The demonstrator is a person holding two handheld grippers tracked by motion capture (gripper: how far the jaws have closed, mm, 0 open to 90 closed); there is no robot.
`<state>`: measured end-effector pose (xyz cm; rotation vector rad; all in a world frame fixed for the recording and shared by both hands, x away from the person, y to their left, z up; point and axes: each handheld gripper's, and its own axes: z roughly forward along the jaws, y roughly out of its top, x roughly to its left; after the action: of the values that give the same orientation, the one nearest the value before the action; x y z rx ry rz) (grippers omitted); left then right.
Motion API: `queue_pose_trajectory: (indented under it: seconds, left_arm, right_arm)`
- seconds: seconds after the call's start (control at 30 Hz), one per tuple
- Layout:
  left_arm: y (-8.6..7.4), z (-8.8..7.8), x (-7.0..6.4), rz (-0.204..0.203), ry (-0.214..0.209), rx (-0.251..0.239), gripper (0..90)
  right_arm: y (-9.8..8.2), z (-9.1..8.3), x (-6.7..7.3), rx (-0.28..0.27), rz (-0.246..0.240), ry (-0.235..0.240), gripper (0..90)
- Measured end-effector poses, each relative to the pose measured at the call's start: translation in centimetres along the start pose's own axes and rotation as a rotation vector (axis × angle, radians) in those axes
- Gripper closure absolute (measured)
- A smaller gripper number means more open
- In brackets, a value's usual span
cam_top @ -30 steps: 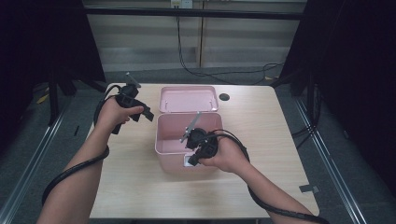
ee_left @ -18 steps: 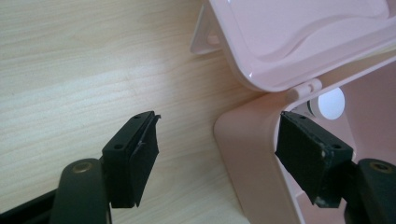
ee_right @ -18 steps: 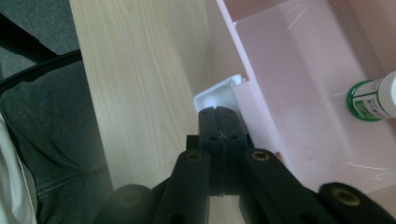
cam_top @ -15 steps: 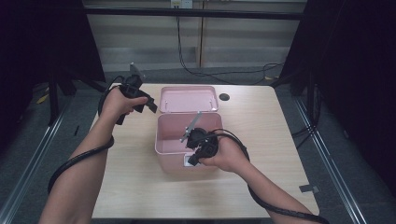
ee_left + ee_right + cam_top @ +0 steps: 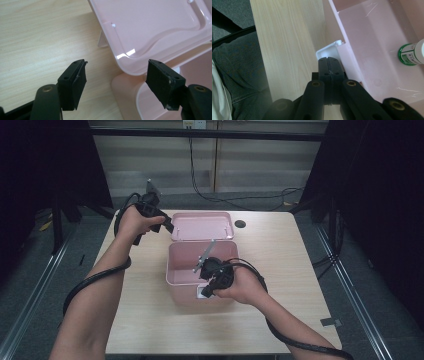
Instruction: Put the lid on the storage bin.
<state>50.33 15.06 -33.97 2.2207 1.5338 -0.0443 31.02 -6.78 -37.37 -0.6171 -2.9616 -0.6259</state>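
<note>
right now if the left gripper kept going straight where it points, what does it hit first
Probably the near corner of the open pink plastic lid. The left gripper has open jaws with nothing between them, aimed at that edge above the light wooden table; depth is unclear.

a pale wooden table (image 5: 295, 265) carries the things. a pink plastic box (image 5: 182, 270) stands on it, roughly at its middle, open at the top. behind the box, on the far side, its pink lid (image 5: 202, 225) lies back, seemingly resting on the tabletop and touching the box's rear edge. right of the lid, near the far edge, 1 small dark round spot (image 5: 240, 224) sits in the wood, possibly a hole. wood grain shows all around the box.
</note>
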Motion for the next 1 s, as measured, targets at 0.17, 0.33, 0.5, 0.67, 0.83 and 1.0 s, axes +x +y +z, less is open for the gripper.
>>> queue_pose_trajectory:
  seconds: [0.17,0.33,0.5,0.67,0.83,1.0]
  left_arm:
    - [0.7,0.4,-0.3,-0.001,0.005,-0.004,32.8]
    - [1.4,0.8,-0.5,-0.005,0.018,-0.033,34.2]
    - [1.9,1.3,-0.8,-0.002,0.029,-0.061,35.2]
    - [2.4,1.8,-1.1,-0.008,0.046,-0.084,38.8]
    - [2.8,2.4,-1.1,-0.014,0.071,-0.089,42.5]
    - [3.2,3.0,-1.0,-0.017,0.087,-0.114,44.4]
  right_arm:
    - [0.0,0.0,-0.1,-0.002,0.000,0.005,90.0]
    - [0.0,0.0,-0.1,-0.002,0.001,0.007,90.0]
    - [0.0,0.0,-0.1,-0.003,-0.001,0.008,90.0]
    - [0.0,0.0,-0.1,-0.005,-0.001,0.009,90.0]
    - [0.0,0.0,-0.2,-0.007,-0.005,0.011,90.0]
    - [-0.1,0.0,-0.2,-0.009,-0.006,0.016,90.0]
